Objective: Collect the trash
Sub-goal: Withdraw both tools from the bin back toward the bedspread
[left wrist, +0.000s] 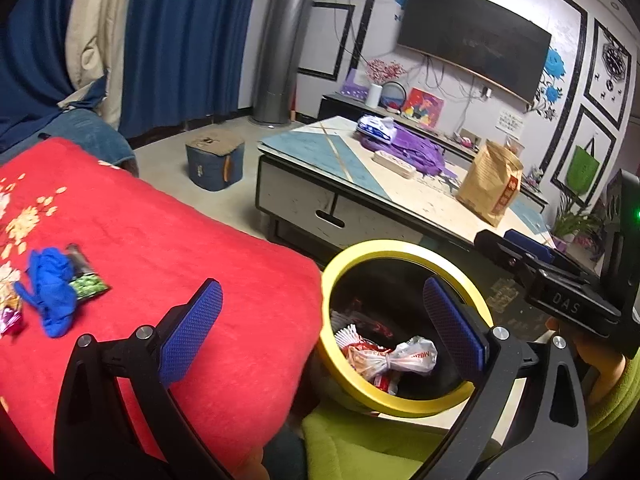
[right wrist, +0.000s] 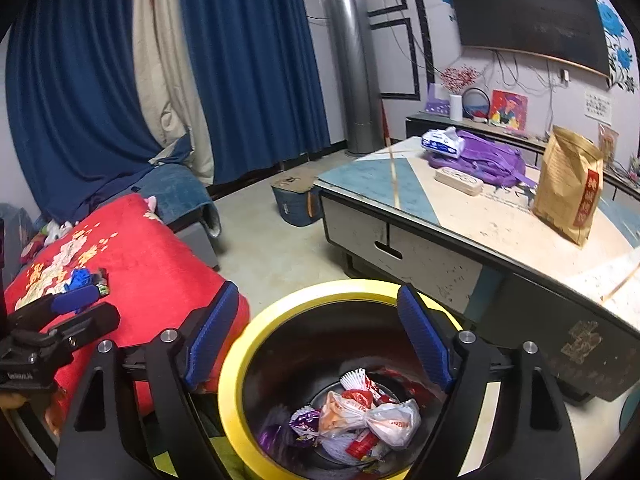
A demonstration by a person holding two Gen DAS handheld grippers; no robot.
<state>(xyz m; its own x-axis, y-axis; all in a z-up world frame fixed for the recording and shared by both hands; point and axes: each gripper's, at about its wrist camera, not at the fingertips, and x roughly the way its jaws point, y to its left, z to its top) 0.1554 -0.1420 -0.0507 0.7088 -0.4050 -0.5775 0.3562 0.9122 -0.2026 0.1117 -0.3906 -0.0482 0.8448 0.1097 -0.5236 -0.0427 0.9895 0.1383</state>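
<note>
L gripper [left wrist: 322, 330] jaws wide apart, empty, over red fleece blanket [left wrist: 180, 232] edge. R gripper [right wrist: 318, 344] jaws apart, empty, above yellow-rimmed black bin [right wrist: 236, 364] w/ crumpled wrappers [right wrist: 360, 416]. Blue glove [left wrist: 50, 292] on blanket.

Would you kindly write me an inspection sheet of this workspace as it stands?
Surface: red blanket with floral print.
Job's things: yellow-rimmed bin holding wrappers; blue glove and green snack packet lie on the blanket.
Clutter: coffee table carries a paper bag and a purple backpack.
Grippers: left gripper open, empty; right gripper open, empty, above the bin.
Cables: wires hang under the TV.
Surroundings: blue curtains, metal pipe.
</note>
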